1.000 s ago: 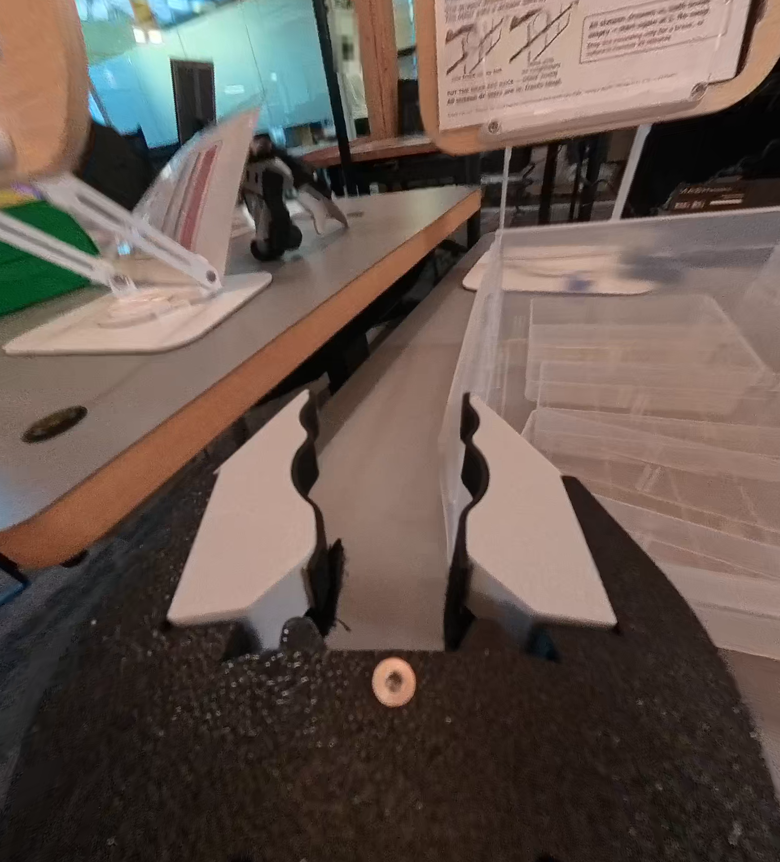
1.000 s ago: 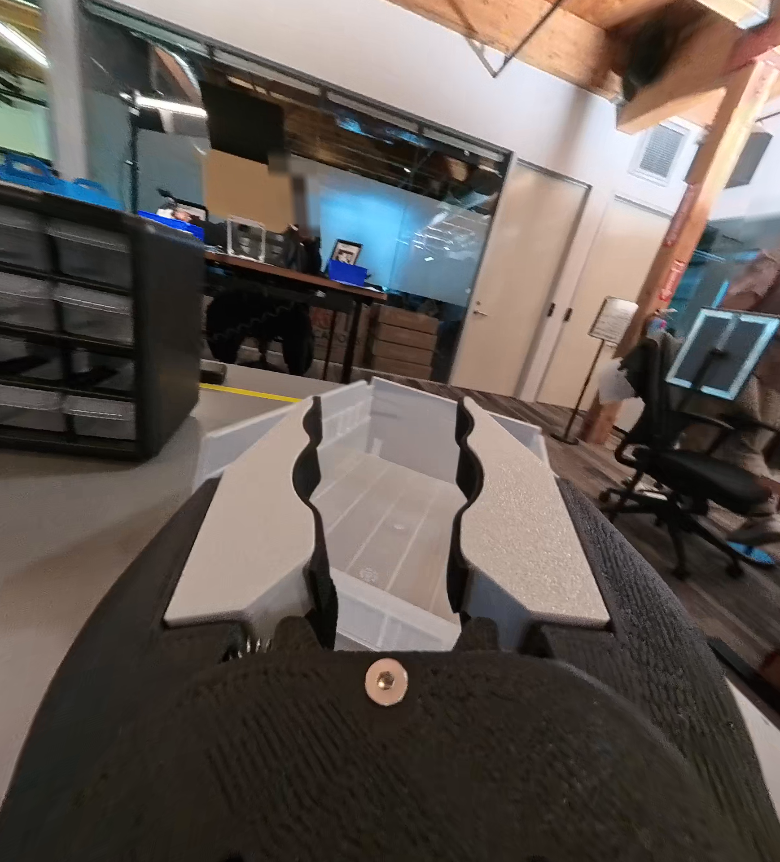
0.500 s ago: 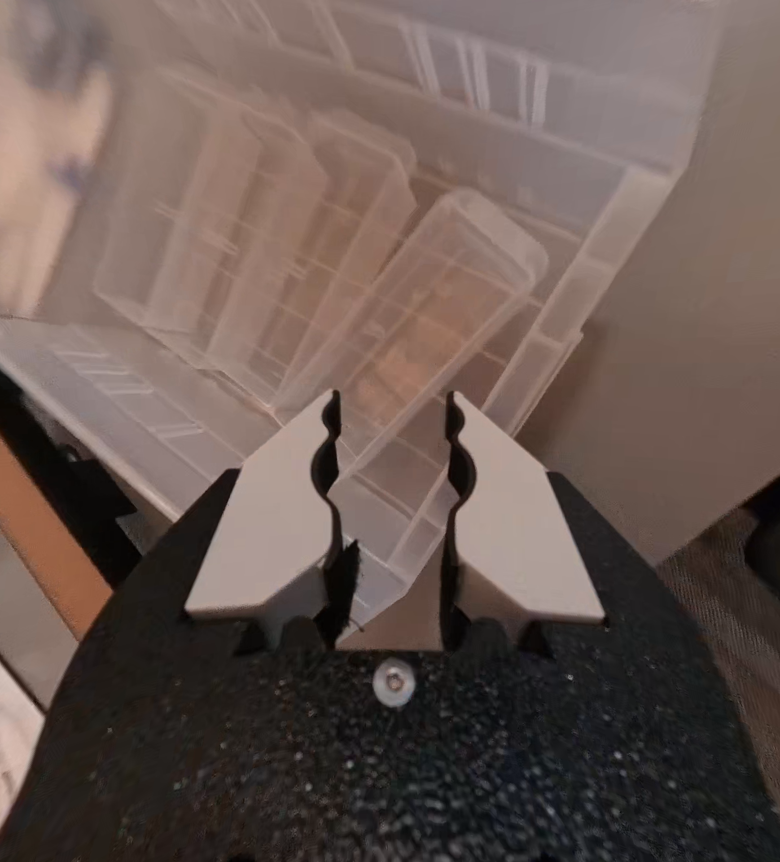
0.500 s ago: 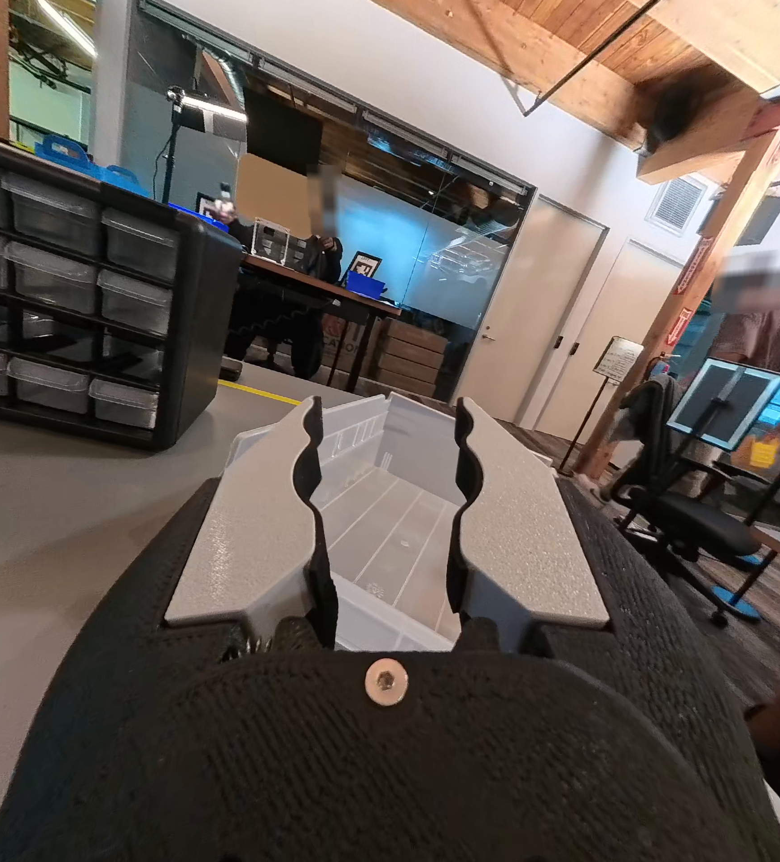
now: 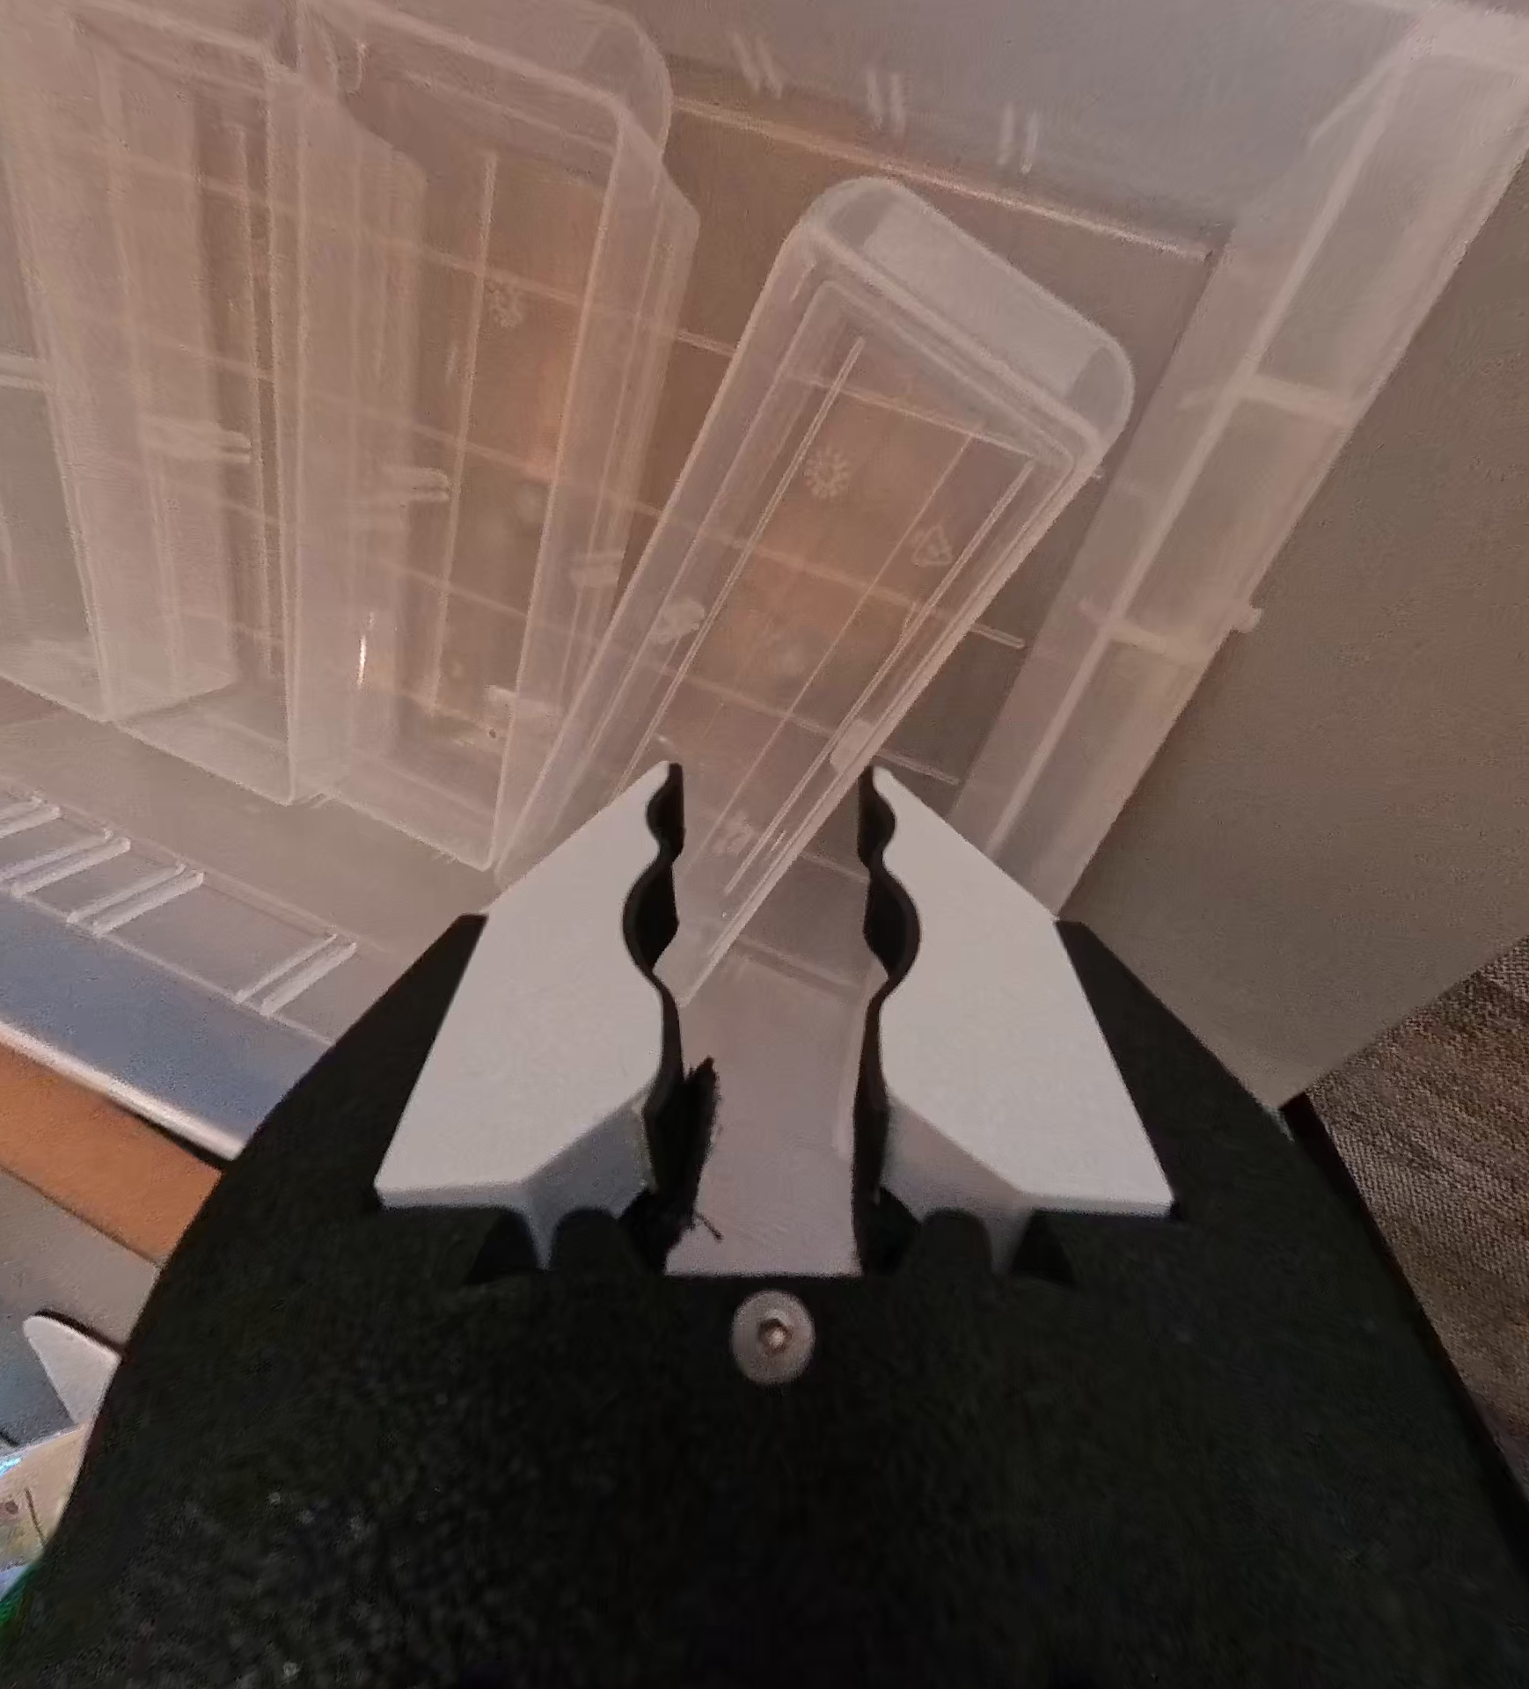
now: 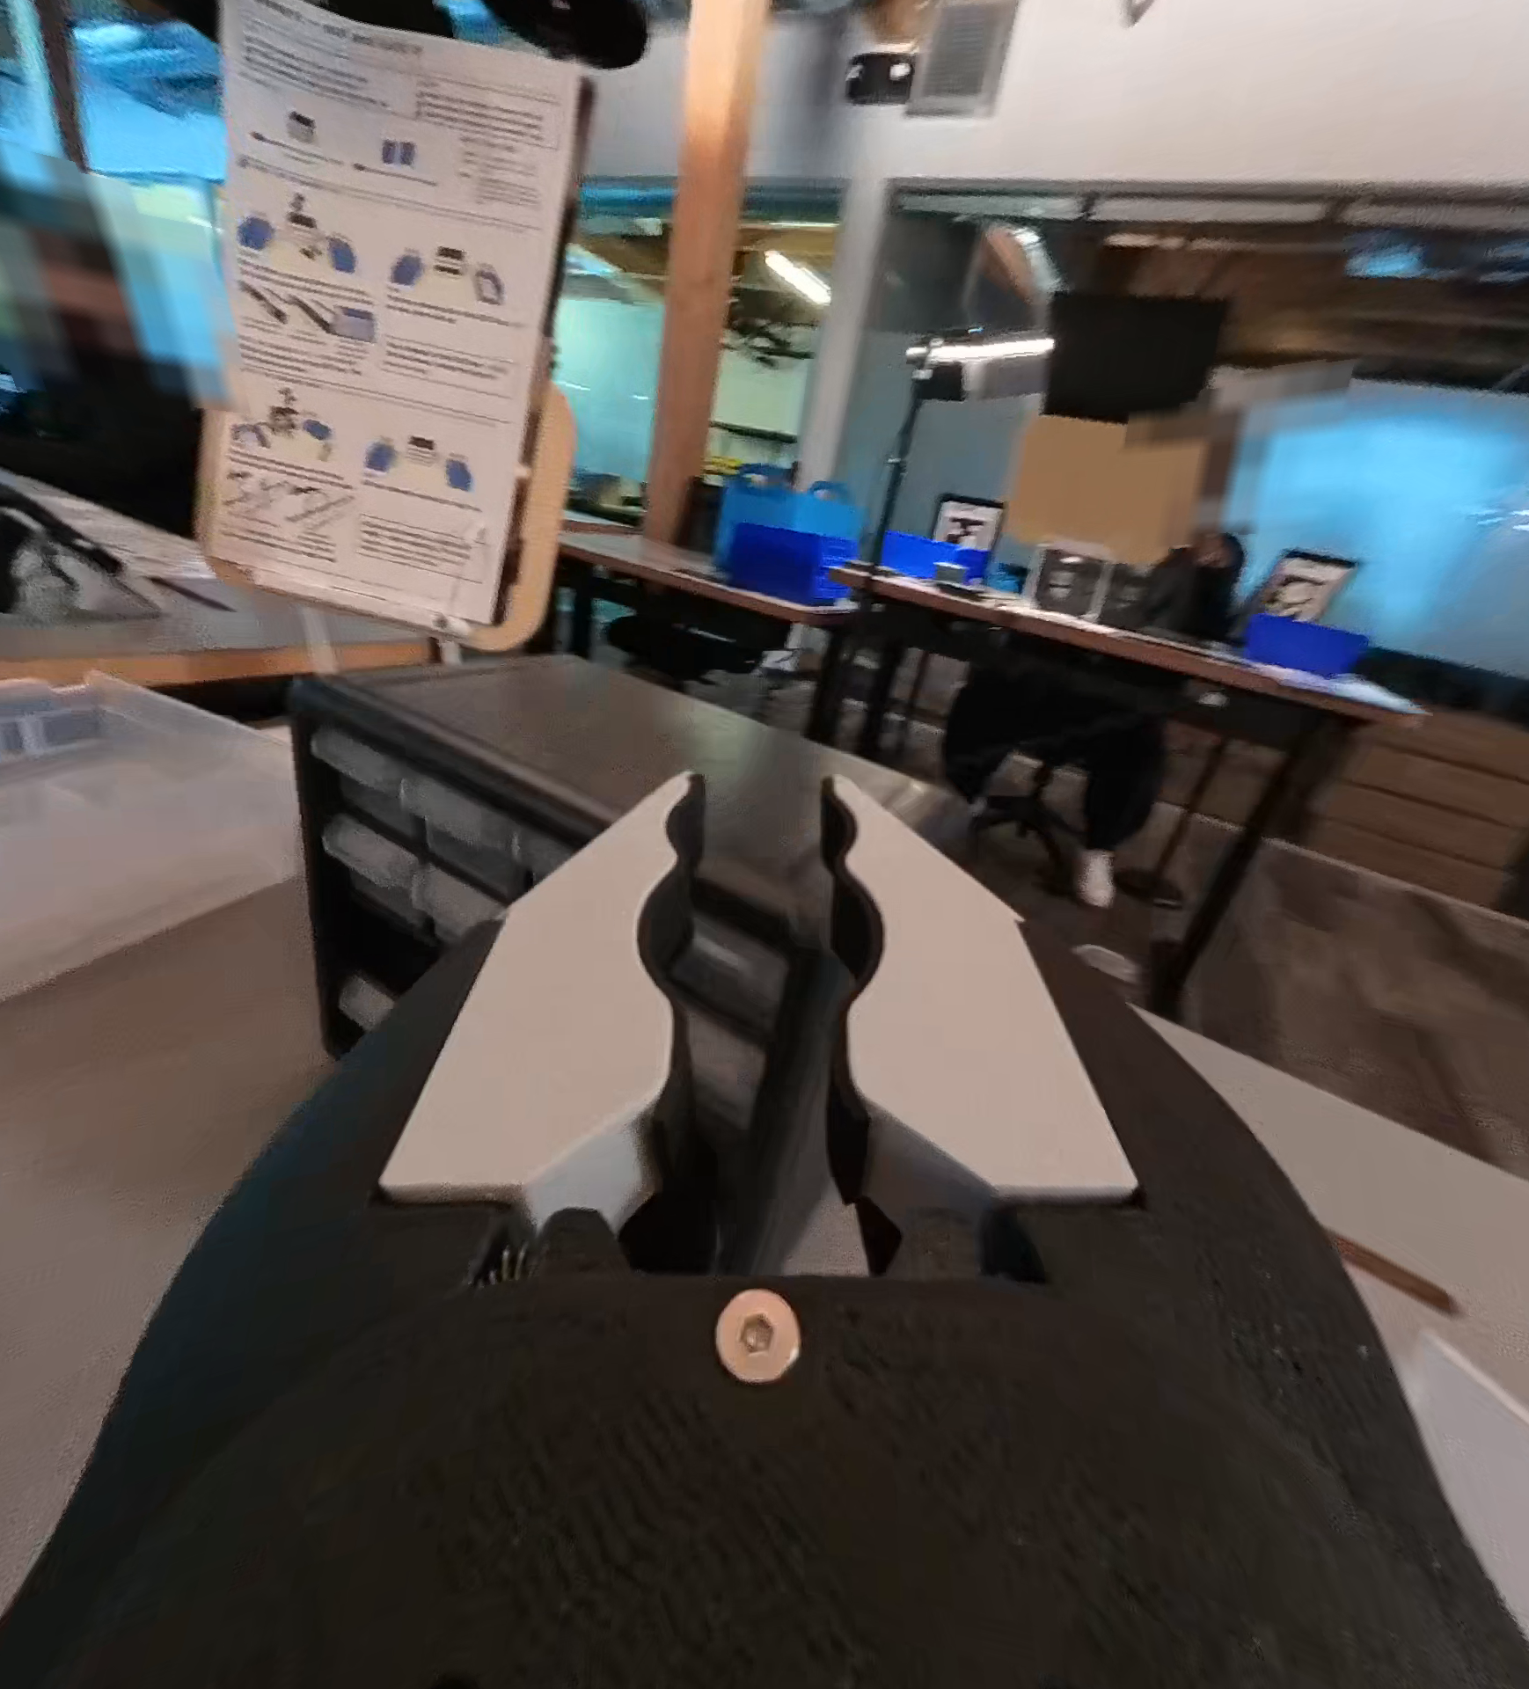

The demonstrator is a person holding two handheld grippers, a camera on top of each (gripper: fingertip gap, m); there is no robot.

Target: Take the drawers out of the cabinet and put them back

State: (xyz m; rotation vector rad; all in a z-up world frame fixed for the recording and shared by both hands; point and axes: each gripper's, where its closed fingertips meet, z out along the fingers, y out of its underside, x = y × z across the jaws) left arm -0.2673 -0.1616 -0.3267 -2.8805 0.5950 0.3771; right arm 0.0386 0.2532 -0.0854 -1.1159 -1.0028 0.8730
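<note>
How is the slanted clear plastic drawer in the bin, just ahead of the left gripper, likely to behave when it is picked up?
The slanted drawer looks empty and thin-walled, so probably light and slightly flexible. Its smooth clear plastic may slip between the left gripper fingers. It leans on other drawers in the bin, so it may slide.

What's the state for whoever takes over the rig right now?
Left gripper: open, empty, aimed down into the clear bin, with the near end of a tilted drawer lined up between its fingers but not clamped.
Right gripper: narrowly open, empty, pointing at the black cabinet on the table.
Done: several drawers are out and lie in the bin.
Left: probably grab the tilted drawer next. The drawers in the bin need to go back into the cabinet. Blur hides which slots are free.
</note>
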